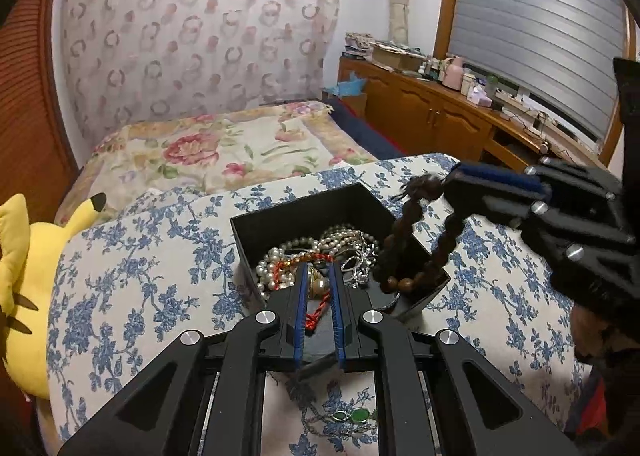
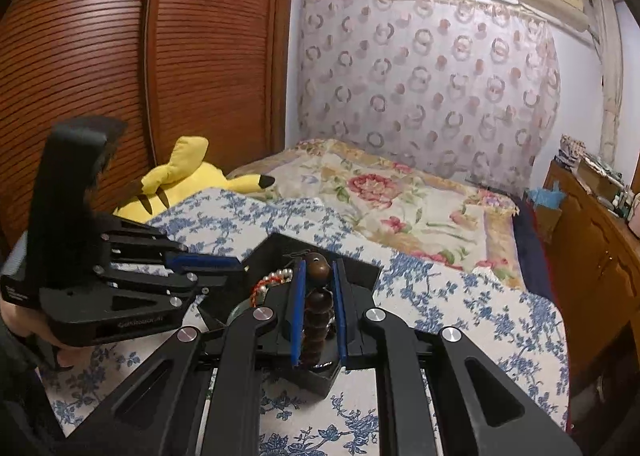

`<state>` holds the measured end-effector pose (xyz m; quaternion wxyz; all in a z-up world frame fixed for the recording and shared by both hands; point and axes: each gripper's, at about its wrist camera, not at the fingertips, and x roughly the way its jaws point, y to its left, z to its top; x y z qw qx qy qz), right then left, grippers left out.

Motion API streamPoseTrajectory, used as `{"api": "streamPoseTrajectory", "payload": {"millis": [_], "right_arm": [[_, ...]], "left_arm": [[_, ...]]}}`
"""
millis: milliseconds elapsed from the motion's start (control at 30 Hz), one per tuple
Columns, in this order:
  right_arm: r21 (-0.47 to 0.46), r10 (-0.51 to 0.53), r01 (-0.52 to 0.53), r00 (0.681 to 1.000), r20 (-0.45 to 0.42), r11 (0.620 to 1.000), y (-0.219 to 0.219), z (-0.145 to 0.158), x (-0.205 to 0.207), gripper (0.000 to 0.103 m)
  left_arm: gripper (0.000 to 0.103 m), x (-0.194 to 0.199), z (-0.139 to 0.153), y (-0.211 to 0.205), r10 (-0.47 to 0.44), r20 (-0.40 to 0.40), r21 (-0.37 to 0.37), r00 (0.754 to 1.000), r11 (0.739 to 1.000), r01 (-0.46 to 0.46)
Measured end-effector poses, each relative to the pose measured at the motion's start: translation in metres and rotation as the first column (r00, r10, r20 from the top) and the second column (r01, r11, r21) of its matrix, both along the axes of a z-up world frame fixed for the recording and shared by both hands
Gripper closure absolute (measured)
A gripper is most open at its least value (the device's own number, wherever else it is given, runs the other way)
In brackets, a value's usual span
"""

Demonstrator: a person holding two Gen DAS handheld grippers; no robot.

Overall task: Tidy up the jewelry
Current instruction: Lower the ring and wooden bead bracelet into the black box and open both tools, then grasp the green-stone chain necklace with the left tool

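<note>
Right claw (image 2: pixel 318 276) clamps bead bracelet (image 1: pixel 416 240) — perhaps wooden

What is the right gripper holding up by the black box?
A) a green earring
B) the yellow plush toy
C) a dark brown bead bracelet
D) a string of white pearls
C: the right gripper is shut on the dark brown bead bracelet, whose loop hangs over the black box.

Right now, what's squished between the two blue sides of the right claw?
Dark brown wooden beads. The right claw pinches that string above the black box, in its own wrist view.
</note>
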<state>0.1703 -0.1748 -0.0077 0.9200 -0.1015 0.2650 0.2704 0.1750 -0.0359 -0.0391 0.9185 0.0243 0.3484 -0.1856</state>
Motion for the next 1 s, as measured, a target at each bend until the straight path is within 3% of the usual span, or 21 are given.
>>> {"api": "streamPoseTrajectory", "payload": {"millis": [133, 200, 367, 400, 467, 533, 600, 1000], "right_arm": [[0.003, -0.009, 0.009, 0.999, -0.036, 1.000, 0.001, -0.013, 0.004, 0.088], [0.003, -0.010, 0.010, 0.999, -0.043, 1.000, 0.001, -0.015, 0.005, 0.088], [0.005, -0.015, 0.015, 0.999, -0.039, 1.000, 0.000, -0.016, 0.002, 0.087], [0.008, -0.014, 0.014, 0.999, -0.036, 1.000, -0.001, -0.015, 0.001, 0.085], [0.014, -0.013, 0.014, 0.999, -0.029, 1.000, -0.003, -0.013, -0.002, 0.073], [0.014, -0.011, 0.011, 1.000, -0.029, 1.000, -0.005, -0.012, -0.005, 0.072], [0.017, 0.000, 0.000, 1.000, -0.031, 1.000, -0.006, -0.013, -0.010, 0.072], [-0.053, 0.114, -0.123, 0.984, -0.140, 0.991, 0.009, -0.058, -0.051, 0.072]], "left_arm": [[0.087, -0.004, 0.000, 0.002, 0.005, 0.002, -0.005, 1.000, 1.000, -0.005], [0.075, -0.005, 0.000, 0.005, 0.011, 0.005, -0.009, 1.000, 1.000, -0.011], [0.072, -0.007, 0.001, 0.009, 0.022, 0.008, -0.004, 1.000, 1.000, -0.022], [0.069, -0.008, 0.001, 0.010, 0.025, 0.007, -0.005, 1.000, 1.000, -0.025], [0.066, -0.011, 0.000, 0.012, 0.027, 0.006, -0.006, 1.000, 1.000, -0.027], [0.063, -0.015, -0.002, 0.015, 0.028, 0.002, -0.001, 1.000, 1.000, -0.028], [0.054, -0.020, -0.005, 0.017, 0.028, 0.000, 0.002, 1.000, 1.000, -0.028], [0.048, -0.051, -0.033, 0.034, 0.029, -0.051, 0.027, 0.998, 0.999, -0.027]]}}
